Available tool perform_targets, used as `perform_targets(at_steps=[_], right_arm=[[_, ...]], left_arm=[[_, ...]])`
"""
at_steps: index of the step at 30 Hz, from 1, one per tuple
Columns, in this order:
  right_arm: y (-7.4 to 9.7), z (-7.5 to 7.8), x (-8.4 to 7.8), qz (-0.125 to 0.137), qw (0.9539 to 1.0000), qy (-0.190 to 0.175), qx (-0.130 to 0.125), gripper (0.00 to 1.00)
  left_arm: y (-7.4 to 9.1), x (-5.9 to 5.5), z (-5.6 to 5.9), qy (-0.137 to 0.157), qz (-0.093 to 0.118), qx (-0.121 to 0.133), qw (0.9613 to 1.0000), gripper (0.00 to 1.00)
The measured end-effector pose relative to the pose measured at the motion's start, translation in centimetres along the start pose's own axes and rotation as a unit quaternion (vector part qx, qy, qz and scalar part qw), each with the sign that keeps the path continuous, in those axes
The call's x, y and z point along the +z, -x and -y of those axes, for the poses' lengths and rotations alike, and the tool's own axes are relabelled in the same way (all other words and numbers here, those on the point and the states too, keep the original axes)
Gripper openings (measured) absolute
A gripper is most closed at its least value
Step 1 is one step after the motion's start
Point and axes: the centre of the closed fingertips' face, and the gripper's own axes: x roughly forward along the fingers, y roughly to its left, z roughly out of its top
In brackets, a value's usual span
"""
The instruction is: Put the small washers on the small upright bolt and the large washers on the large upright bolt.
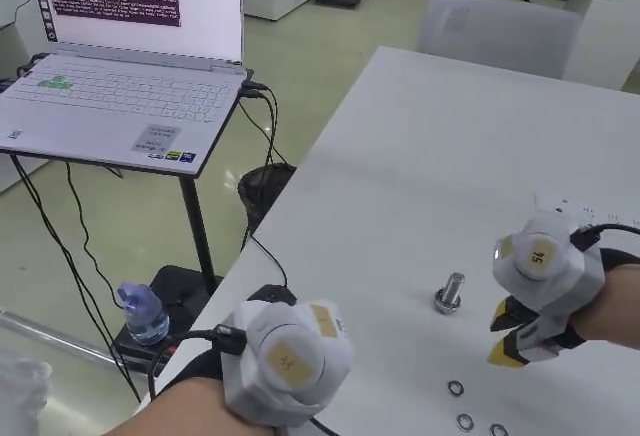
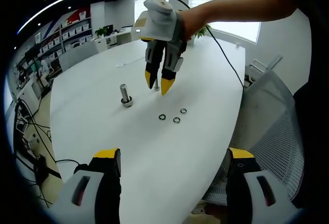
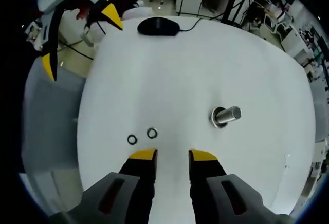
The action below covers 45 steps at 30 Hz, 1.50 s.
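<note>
Three washers [image 2: 176,119] lie flat on white table [image 1: 400,176], bunched close, none on bolt. Upright bolt [image 1: 449,293] stands near them, head down on tabletop, shank bare. Right gripper [image 1: 503,332] hangs above table close to bolt and washers, yellow-tipped jaws parted by narrow gap, nothing between them, touching nothing. In right gripper view, two washers sit just ahead of its left jaw tip. Left gripper [image 2: 173,154] near table edge, jaws spread wide, empty. Laptop [image 1: 120,106] on stand beside table, water bottle [image 1: 140,311] below.
</note>
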Motion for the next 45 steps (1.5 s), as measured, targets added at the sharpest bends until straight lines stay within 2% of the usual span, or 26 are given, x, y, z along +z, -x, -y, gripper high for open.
perform_targets(at_steps=[11, 13, 16, 26, 45], right_arm=[[-2.1, -2.2, 1.2, 0.008, 0.9999, 0.01, 0.007, 0.25], [-2.5, -2.3, 1.2, 0.009, 0.9999, 0.009, 0.008, 0.25], [-3.3, -2.7, 1.2, 0.009, 0.9999, 0.005, 0.012, 0.25], [-5.4, -3.3, 0.5, 0.01, 0.9999, -0.007, 0.01, 0.25], [-6.1, -3.4, 0.5, 0.005, 0.9999, -0.01, 0.002, 0.22]], left_arm=[[0.0, 0.3, 0.4, -0.005, 0.013, -0.006, 0.9999, 0.88], [0.0, 0.5, 0.5, -0.006, 0.019, -0.01, 0.9998, 0.9], [-0.1, 0.2, 0.6, -0.011, 0.012, -0.01, 0.9998, 0.9], [-0.2, -0.2, 1.2, -0.007, 0.012, -0.013, 0.9998, 0.9], [0.0, -0.3, 1.3, -0.004, 0.015, -0.012, 0.9998, 0.87]])
